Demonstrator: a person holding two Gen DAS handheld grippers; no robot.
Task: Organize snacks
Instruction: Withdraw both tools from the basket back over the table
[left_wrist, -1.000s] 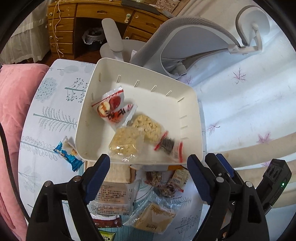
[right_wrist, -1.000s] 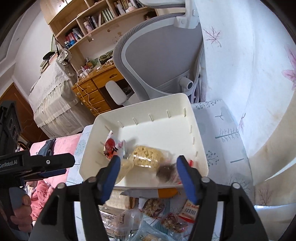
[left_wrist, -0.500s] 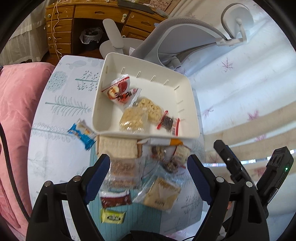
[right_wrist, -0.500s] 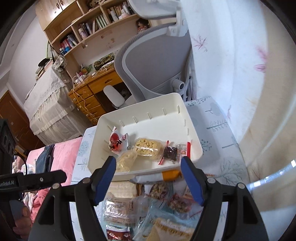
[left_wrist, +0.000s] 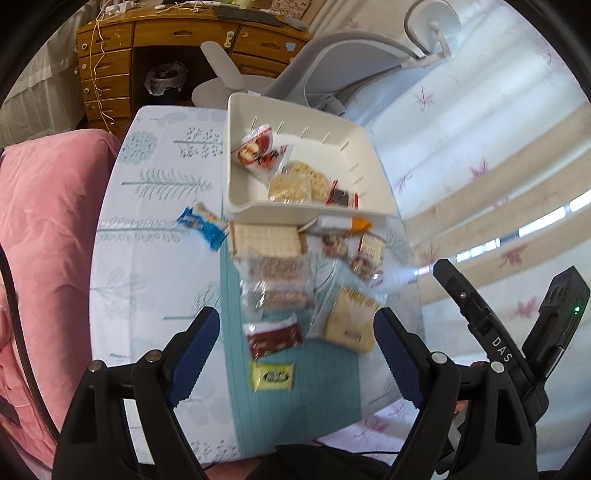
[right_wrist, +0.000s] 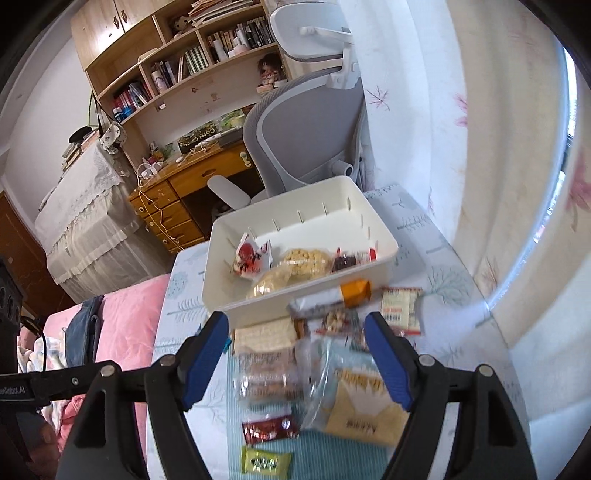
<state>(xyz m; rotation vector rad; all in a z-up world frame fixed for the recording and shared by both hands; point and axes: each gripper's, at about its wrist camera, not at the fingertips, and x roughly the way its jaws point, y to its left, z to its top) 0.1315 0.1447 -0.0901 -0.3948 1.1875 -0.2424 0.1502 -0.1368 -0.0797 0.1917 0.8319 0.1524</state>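
**Operator:** Both grippers have drawn back from the white bin (left_wrist: 364, 147) since the earlier frames; more of the loose pile is now in view. Report tool state.

**Technician:** Left gripper (left_wrist: 297, 350): jaws spread wide, nothing held. Right gripper (right_wrist: 295, 354): jaws spread wide, nothing held. Both hover above the table (left_wrist: 147, 258), clear of all packets.

**Operator:** Location of the snacks?

**Technician:** Four packets lie in the bin: a red-and-white packet (left_wrist: 256, 151), two clear bags of pale puffed snack (left_wrist: 299, 182), and a dark sweet with red ends (left_wrist: 341, 195). The remainder lies on the table just beside the bin's near wall: a cracker pack (left_wrist: 266, 238), two clear-wrapped bars (left_wrist: 277, 284), a tan triangular packet (left_wrist: 351, 321), a dark red bar (left_wrist: 275, 336), a yellow sweet (left_wrist: 272, 376) and a blue wrapper (left_wrist: 203, 223) off to the left.

**Operator:** Step in hand?

**Technician:** Judged as selection of the next item; sorting is partly complete, most packets being outside the bin.

**Operator:** Next move?

**Technician:** Lower one gripper over a single packet, the dark red bar being nearest the left jaws. Align the fingers across its narrow width, close gently, lift clear, carry over the bin wall, release. Caution: wrappers overlap and are slippery; a neighbouring packet may be dragged along.
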